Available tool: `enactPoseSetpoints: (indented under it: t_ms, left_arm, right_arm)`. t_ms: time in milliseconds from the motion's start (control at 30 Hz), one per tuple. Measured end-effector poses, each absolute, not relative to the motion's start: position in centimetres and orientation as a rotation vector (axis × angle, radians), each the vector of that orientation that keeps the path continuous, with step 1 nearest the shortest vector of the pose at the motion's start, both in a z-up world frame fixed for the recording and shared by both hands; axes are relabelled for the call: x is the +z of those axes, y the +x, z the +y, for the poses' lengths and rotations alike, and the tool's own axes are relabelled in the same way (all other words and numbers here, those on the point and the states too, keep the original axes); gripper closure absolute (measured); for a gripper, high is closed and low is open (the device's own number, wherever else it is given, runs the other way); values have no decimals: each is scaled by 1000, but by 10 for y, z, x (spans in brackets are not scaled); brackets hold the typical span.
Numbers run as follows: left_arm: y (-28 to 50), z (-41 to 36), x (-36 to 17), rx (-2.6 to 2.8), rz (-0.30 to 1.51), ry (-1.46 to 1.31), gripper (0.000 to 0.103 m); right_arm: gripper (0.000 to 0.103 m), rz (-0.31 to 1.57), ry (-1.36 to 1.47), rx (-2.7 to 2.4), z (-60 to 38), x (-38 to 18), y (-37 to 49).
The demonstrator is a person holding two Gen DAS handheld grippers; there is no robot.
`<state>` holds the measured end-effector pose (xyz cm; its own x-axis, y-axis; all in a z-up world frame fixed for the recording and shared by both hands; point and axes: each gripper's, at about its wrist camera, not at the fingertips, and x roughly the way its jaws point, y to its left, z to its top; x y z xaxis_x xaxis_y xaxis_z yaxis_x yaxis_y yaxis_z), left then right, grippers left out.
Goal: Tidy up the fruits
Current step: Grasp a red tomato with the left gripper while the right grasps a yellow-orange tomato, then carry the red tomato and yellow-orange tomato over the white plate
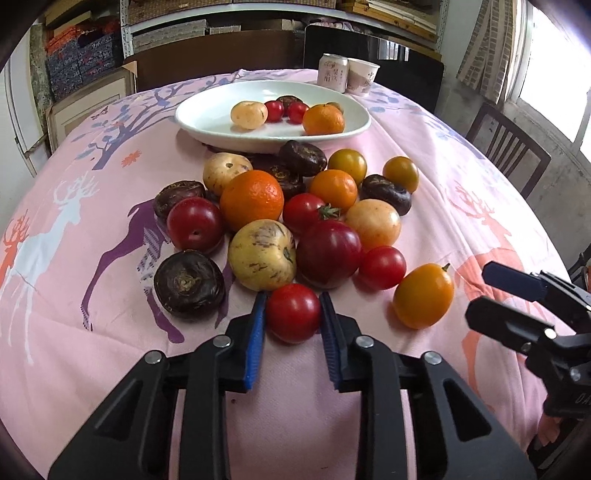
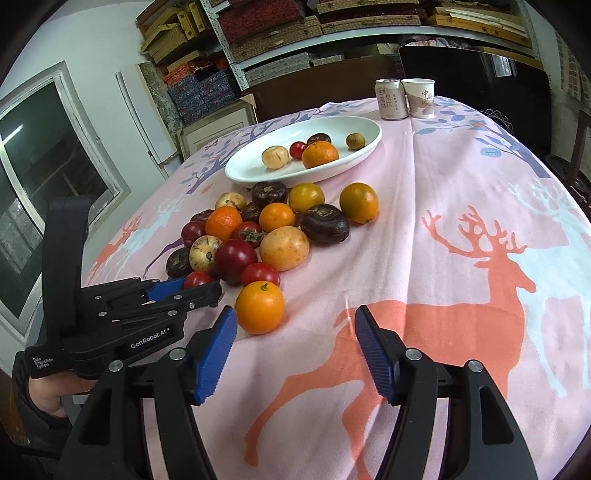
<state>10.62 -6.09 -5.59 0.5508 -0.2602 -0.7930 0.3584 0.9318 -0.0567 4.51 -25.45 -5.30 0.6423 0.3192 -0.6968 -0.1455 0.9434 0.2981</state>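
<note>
A heap of fruit lies on the pink deer-print tablecloth point(image 1: 92, 314): oranges, red tomatoes, yellow and dark purple fruits. My left gripper point(image 1: 293, 297) is shut on a small red tomato point(image 1: 293, 314) at the heap's near edge, its blue pads pressing both sides. The right wrist view shows that same gripper point(image 2: 192, 290) on the tomato point(image 2: 197, 279). My right gripper point(image 2: 295, 312) stands open over the cloth. An orange-yellow fruit point(image 2: 260, 307) lies just ahead of its left fingertip. A white oval plate point(image 1: 207, 118) behind the heap holds several fruits.
A drink can point(image 1: 332, 72) and a paper cup point(image 1: 364, 75) stand at the table's far edge. A wooden chair point(image 1: 509, 147) is at the right. Shelves of boxes point(image 2: 277, 26) fill the back wall. A person's hand point(image 2: 48, 398) holds the left gripper.
</note>
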Motion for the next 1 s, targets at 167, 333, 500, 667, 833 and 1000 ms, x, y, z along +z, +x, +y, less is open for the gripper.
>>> enactPoseSetpoints:
  t_ms: [167, 333, 500, 667, 833, 1000]
  left_arm:
    - [97, -49, -51, -407, 900, 78, 76]
    - [92, -41, -50, -479, 902, 41, 76]
    - [92, -25, -48, -475, 891, 18, 76]
    - [88, -16, -44, -459, 879, 32, 76]
    - [85, -16, -42, -460, 874, 51, 76]
    - [79, -26, -37, -498, 842, 90, 76]
  right_arm:
    - [30, 860, 192, 296, -232, -58, 51]
    - [29, 877, 170, 260, -221, -61, 61]
    - [29, 896, 172, 231, -218, -66, 70]
    - [66, 902, 151, 210, -215, -67, 69]
    - [66, 895, 180, 215, -221, -63, 57]
    - [66, 869, 152, 215, -222, -52, 47]
